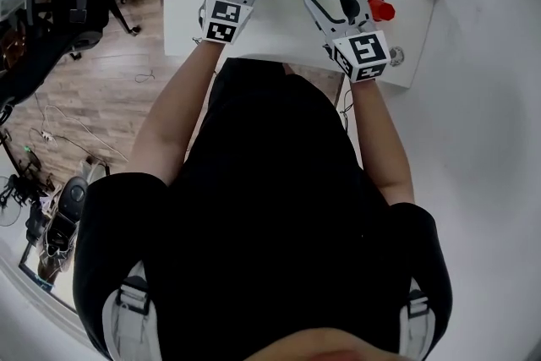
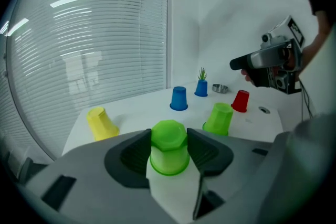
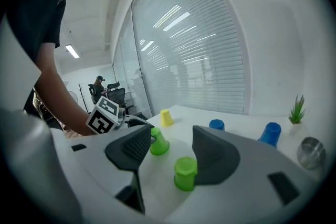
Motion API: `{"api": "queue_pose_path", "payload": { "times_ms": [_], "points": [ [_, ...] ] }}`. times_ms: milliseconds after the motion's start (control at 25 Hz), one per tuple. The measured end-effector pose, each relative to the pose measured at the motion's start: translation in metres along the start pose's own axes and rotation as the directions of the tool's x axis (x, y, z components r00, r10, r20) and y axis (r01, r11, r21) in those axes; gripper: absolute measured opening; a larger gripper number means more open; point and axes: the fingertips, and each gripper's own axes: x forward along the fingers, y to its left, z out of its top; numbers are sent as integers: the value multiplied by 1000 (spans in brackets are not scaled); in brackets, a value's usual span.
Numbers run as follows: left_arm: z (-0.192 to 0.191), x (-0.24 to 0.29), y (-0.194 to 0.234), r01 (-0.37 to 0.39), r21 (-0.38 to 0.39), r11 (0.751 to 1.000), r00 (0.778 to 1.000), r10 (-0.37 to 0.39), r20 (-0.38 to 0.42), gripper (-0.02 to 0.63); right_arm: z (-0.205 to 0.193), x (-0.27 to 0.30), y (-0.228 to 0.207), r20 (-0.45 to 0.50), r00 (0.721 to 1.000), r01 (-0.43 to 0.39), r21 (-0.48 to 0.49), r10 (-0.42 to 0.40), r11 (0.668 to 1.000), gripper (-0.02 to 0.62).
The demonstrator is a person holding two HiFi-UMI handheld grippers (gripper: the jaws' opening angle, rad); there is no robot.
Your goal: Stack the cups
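White desk (image 1: 279, 25) carried it all. My left tongs (image 2: 169, 139) pinched an upturned green cup (image 2: 169, 157) that stood on the desk. My right tongs (image 3: 169, 144) stood spread around a second green cup (image 3: 185, 173), which sat just beside their right pad.
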Motion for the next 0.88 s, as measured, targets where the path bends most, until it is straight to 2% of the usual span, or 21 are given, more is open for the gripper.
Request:
{"api": "queue_pose_path", "payload": {
  "times_ms": [320,640,760,880],
  "points": [
    [2,18,-60,132,97,987,991,-130,-24,222,-7,-22,-16,4,997,73,13,-73,997,238],
    [5,25,-72,152,110,982,988,-152,-10,222,-11,-47,-37,1,988,153,15,-153,988,238],
    [6,25,-77,166,108,980,986,-168,1,227,-12,-63,-52,14,974,225,6,-225,974,260],
    [7,21,-76,175,102,979,984,-177,11,280,-21,-83,-81,8,933,359,-29,-359,933,283]
  ]
}}
